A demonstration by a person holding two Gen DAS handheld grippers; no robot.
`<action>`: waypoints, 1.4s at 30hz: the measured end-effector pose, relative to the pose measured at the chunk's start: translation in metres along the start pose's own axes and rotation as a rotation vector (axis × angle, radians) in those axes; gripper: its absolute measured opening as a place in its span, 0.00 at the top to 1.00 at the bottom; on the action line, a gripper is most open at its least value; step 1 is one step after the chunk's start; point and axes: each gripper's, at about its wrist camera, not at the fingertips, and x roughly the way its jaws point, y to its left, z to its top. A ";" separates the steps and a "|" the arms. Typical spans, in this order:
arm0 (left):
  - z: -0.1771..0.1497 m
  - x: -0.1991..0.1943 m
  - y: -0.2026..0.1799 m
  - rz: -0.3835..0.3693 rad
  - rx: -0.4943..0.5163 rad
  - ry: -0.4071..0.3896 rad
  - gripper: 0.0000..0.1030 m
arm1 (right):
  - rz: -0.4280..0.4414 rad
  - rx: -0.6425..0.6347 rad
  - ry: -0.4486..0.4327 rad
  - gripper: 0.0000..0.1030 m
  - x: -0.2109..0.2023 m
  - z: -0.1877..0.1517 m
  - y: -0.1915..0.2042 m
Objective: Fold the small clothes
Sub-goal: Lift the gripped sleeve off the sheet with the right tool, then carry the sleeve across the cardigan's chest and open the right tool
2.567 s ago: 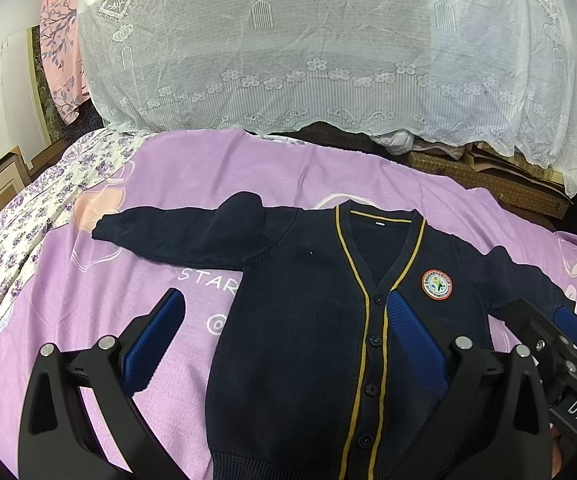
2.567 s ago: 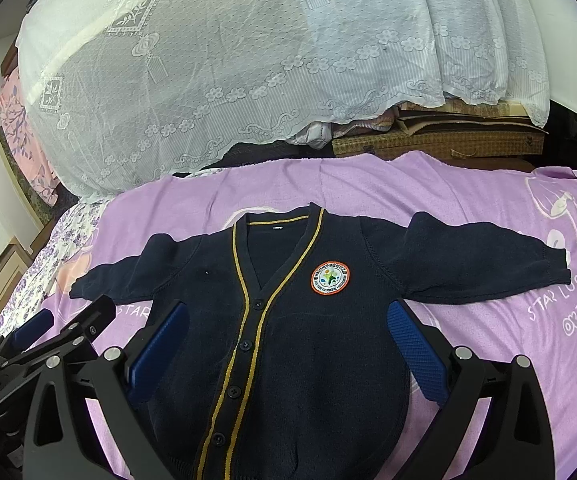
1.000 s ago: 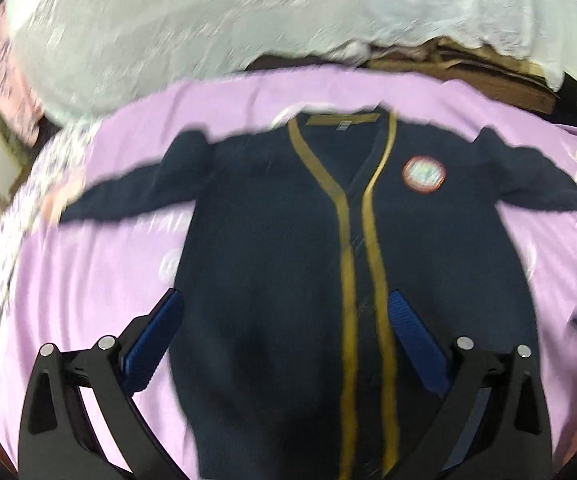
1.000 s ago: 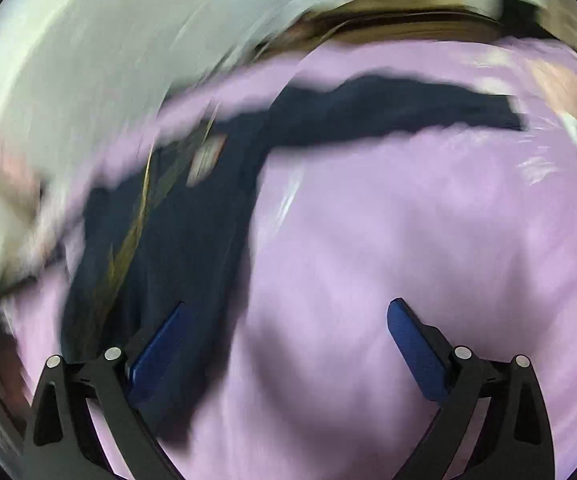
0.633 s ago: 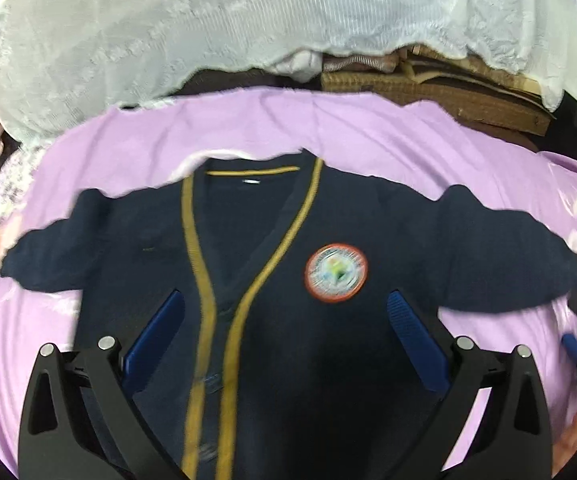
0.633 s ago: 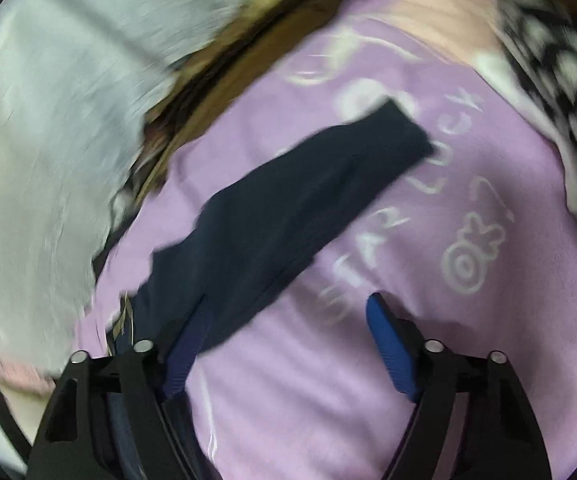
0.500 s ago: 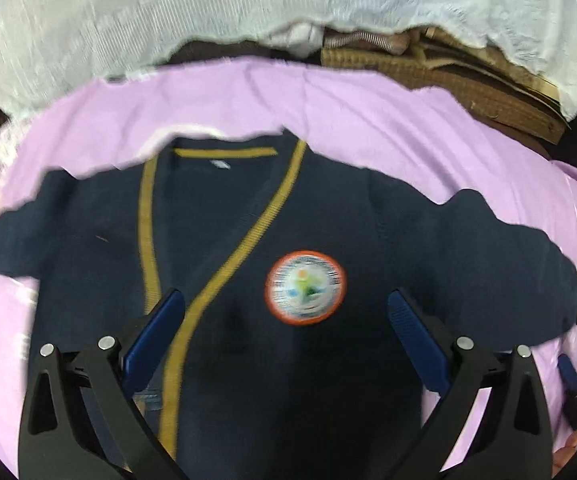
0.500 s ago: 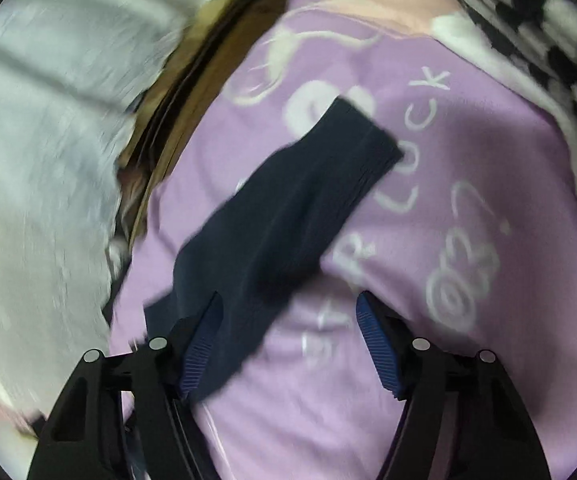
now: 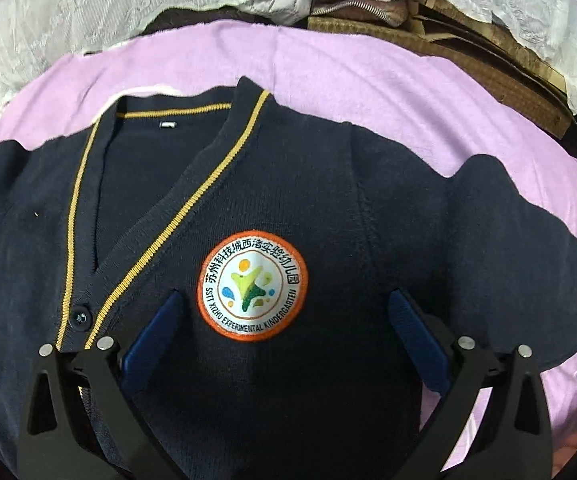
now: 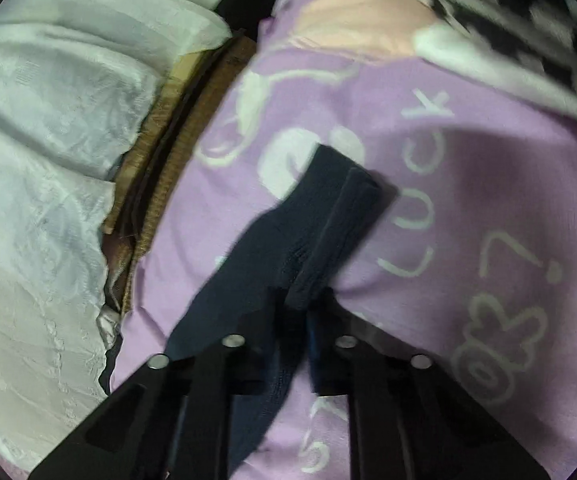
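A navy cardigan (image 9: 368,208) with yellow trim lies flat on the purple blanket (image 9: 328,64), front up and buttoned. Its round orange-rimmed badge (image 9: 252,285) shows in the left wrist view. My left gripper (image 9: 284,296) hovers low over the chest, open, one blue finger on each side of the badge and nothing pinched. In the right wrist view the cardigan's sleeve (image 10: 328,200) stretches out over the blanket. My right gripper (image 10: 302,306) has its jaws closing tight on the sleeve near the cuff, and the knit bunches between the pads.
A pile under white lace cloth (image 9: 88,8) stands behind the blanket, with brown cardboard (image 9: 488,68) beside it. In the right wrist view a black-and-white checked fabric (image 10: 528,20) lies past the blanket's far edge, and white bedding (image 10: 48,120) is at left.
My left gripper moved right and lower over the cardigan, from its middle to the badge. The right gripper rolled, swung out to the sleeve and went from wide open to shut on it.
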 end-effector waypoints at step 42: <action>0.051 -0.049 0.079 -0.037 -0.034 -0.066 0.04 | 0.418 -0.753 0.187 0.92 -0.082 -0.176 0.217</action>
